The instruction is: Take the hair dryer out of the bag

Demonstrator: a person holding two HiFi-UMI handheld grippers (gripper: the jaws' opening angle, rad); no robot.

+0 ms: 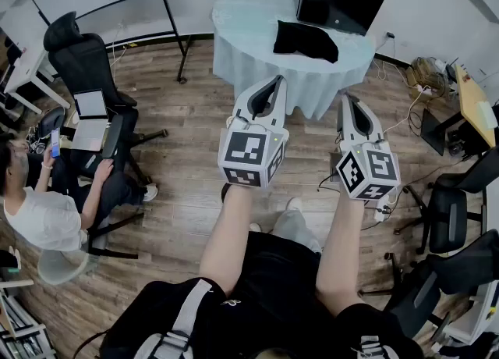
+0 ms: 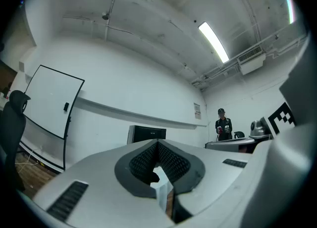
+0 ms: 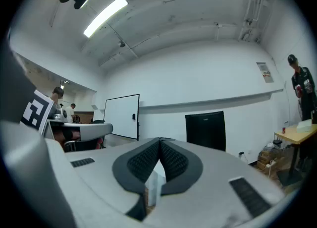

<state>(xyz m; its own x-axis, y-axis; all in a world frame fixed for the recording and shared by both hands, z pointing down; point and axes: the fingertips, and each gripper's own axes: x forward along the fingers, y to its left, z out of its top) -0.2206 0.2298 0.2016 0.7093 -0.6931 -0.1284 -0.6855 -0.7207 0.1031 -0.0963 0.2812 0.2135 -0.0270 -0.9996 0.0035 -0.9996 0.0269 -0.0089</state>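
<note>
Wood-plank floor (image 1: 187,154); round, pale-clothed surface (image 1: 243,23) carries a soft black bag (image 1: 306,40) toward its near edge. Left tool (image 1: 276,79) and right tool (image 1: 346,98): closed, empty.

The floor (image 1: 187,154) is wood plank with a dull sheen. A pale smooth cloth (image 1: 312,88) drapes the desk (image 1: 249,14). The bag (image 1: 306,40) is soft matt black fabric. The left gripper (image 1: 274,81) and right gripper (image 1: 345,99) are smooth matt plastic, jaws lined with dark ribbed pads (image 3: 143,161).

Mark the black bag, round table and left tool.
black bag (image 1: 306,40), head view, its middle
round table (image 1: 248,18), head view, bare top left of bag
left tool (image 1: 275,82), head view, between its closed tips
</note>
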